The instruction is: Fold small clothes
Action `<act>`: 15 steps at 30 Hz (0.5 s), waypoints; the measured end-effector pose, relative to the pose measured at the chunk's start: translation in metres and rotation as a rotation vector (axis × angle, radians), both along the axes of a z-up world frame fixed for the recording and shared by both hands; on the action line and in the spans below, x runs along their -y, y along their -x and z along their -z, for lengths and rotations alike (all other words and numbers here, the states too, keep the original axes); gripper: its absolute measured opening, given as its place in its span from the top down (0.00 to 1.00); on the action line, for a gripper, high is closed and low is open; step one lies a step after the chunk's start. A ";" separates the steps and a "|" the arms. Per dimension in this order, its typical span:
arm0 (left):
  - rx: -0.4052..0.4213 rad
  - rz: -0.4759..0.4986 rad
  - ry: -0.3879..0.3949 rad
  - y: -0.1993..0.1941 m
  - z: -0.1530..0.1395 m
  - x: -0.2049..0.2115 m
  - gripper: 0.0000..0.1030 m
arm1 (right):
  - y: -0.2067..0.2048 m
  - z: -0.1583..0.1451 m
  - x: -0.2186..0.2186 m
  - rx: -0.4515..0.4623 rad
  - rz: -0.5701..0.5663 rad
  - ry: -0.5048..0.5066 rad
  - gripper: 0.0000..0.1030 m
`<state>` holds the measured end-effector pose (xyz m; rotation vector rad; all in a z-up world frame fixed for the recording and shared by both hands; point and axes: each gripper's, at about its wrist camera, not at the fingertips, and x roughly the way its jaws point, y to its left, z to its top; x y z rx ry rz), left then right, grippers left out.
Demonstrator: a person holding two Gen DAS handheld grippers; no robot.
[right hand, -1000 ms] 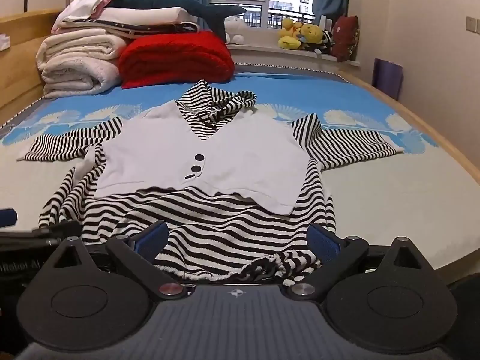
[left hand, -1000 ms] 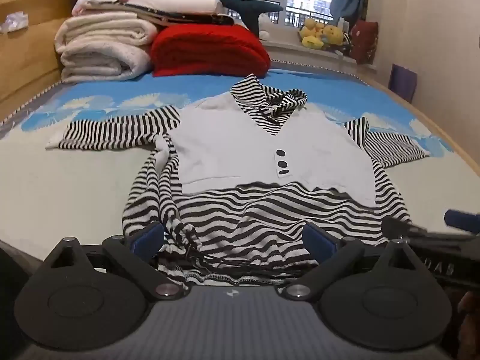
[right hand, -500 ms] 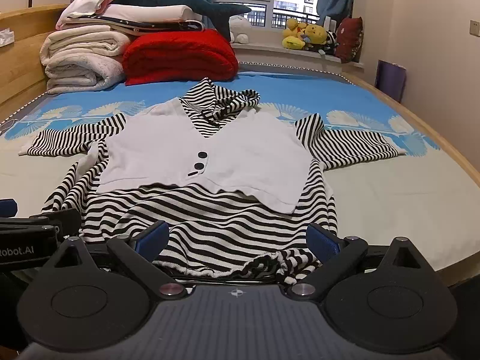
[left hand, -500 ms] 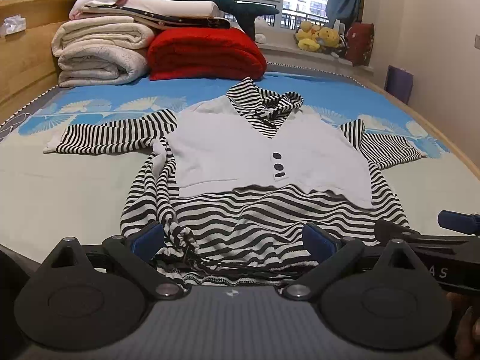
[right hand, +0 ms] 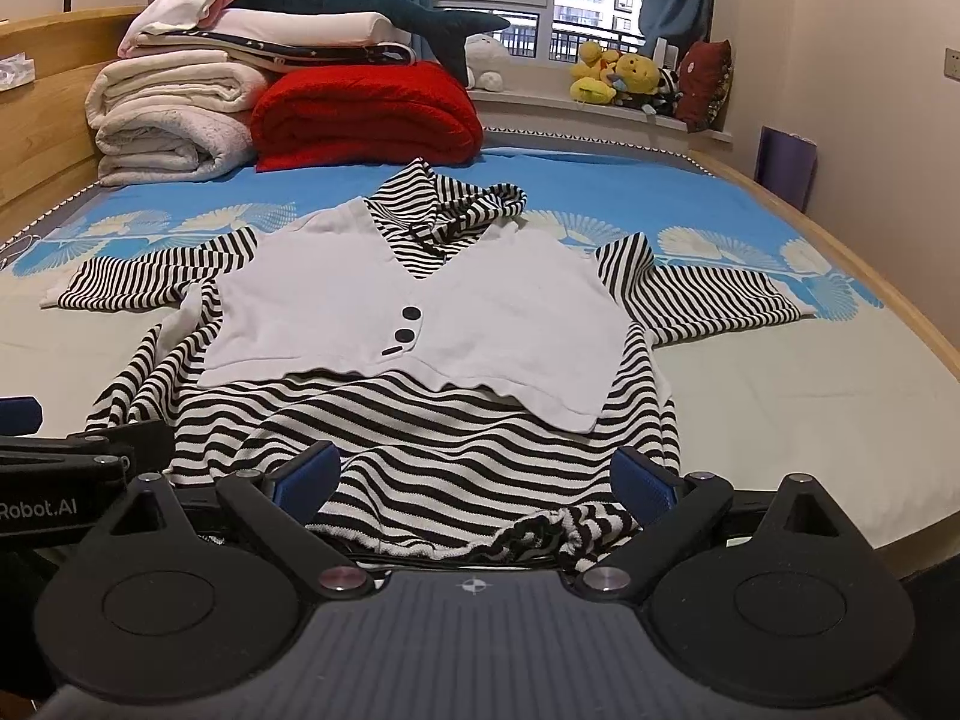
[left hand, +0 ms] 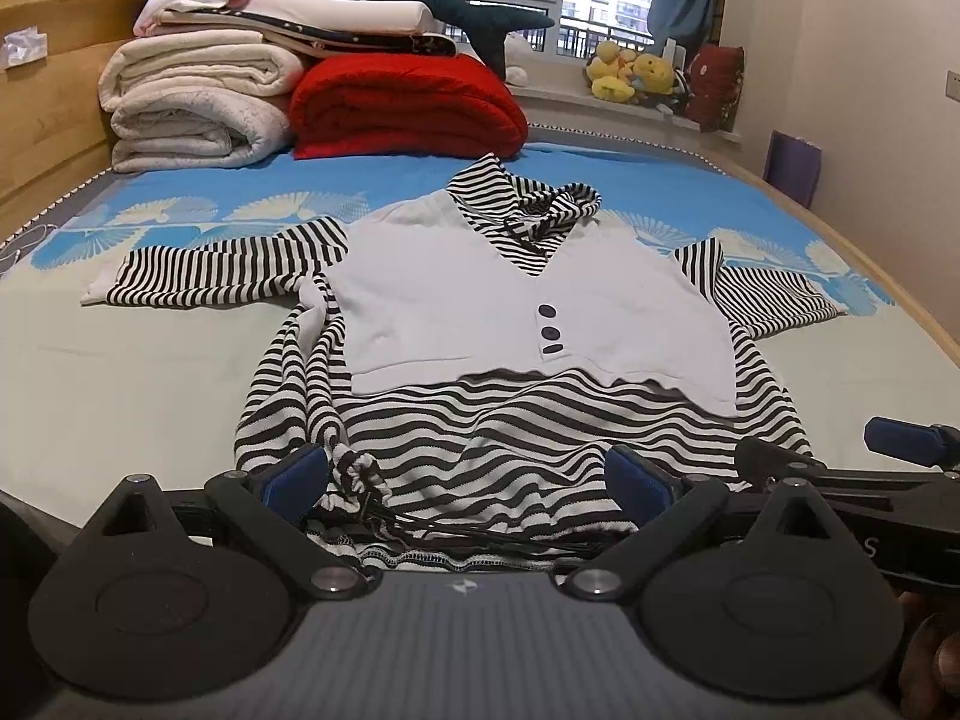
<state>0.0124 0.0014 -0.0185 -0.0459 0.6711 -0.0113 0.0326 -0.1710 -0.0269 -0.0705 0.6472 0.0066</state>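
A black-and-white striped hooded top (left hand: 516,438) with a white front panel (right hand: 420,324) and dark buttons lies face up on the bed, sleeves spread to both sides. My left gripper (left hand: 465,474) is open low over the hem's left part, where a bunched corner with a drawstring (left hand: 354,480) lies by its left finger. My right gripper (right hand: 474,474) is open over the hem's right part, with a rumpled fold (right hand: 564,531) near its right finger. Each gripper shows at the edge of the other's view. Nothing is held.
Folded white blankets (left hand: 192,108), a red blanket (left hand: 408,108) and a plush shark (left hand: 420,0) are stacked at the bed's far end. A wooden bed frame (right hand: 888,282) runs along the right. Soft toys (right hand: 618,78) sit on the windowsill.
Both views have levelled out and shifted slightly. The grippers stay open at the hem, and the top has not moved.
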 end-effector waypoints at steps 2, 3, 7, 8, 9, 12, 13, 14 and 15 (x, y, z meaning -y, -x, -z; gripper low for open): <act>0.001 0.000 0.000 0.000 0.000 0.001 0.03 | 0.000 0.000 0.000 0.001 0.000 0.000 0.07; 0.001 0.000 0.001 0.000 0.000 0.001 0.03 | 0.000 0.000 0.000 0.001 0.000 0.000 0.07; 0.001 0.000 0.000 0.000 0.000 0.001 0.03 | 0.000 0.000 0.000 0.000 -0.001 0.000 0.07; 0.001 0.000 -0.001 0.000 0.000 0.001 0.03 | 0.000 0.000 0.000 0.000 -0.001 0.000 0.07; 0.001 0.001 -0.001 0.000 0.000 0.001 0.03 | 0.000 0.000 0.000 0.000 -0.001 -0.001 0.07; 0.001 0.000 0.000 0.000 0.000 0.001 0.03 | 0.000 0.000 0.000 0.001 0.000 -0.001 0.07; 0.001 0.001 -0.001 0.000 0.000 0.001 0.03 | 0.000 0.000 0.000 0.001 0.001 -0.001 0.07; 0.001 0.001 0.000 0.000 0.000 0.001 0.03 | 0.000 0.000 0.000 0.001 0.001 -0.001 0.07; 0.001 0.001 0.000 0.000 0.000 0.001 0.03 | 0.000 0.000 0.000 0.001 0.001 -0.001 0.07</act>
